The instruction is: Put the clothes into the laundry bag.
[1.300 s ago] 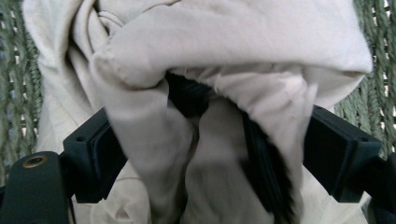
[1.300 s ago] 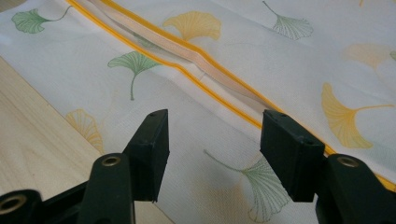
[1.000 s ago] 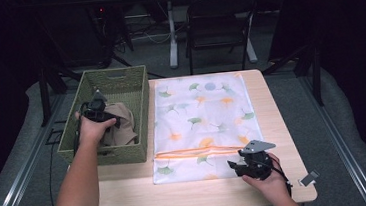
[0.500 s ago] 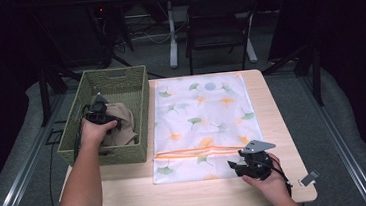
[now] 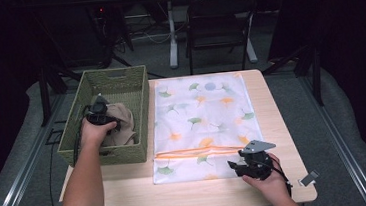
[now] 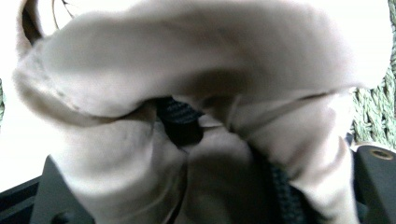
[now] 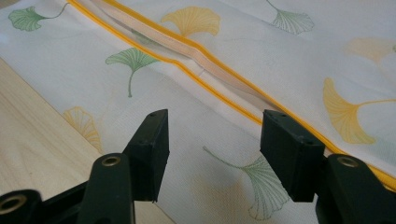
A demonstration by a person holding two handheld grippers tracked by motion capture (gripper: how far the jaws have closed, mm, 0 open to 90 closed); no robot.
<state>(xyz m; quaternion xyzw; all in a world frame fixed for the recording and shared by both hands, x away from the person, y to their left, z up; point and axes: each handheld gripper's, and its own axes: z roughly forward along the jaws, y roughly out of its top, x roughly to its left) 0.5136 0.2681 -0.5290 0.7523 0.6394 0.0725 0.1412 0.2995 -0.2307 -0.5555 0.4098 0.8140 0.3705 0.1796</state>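
While the left gripper [image 5: 102, 111], jaws closing, bites beige cloth [image 6: 196, 93], the right gripper [image 7: 210, 154] gapes over the orange-zippered bag [image 7: 261, 56].

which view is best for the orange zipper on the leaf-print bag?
Right gripper view: the orange zipper runs close and sharp across the leaf-print bag, just beyond the open right gripper. The high view shows it as a thin orange line near the bag's front end. The left gripper view looks into beige cloth.
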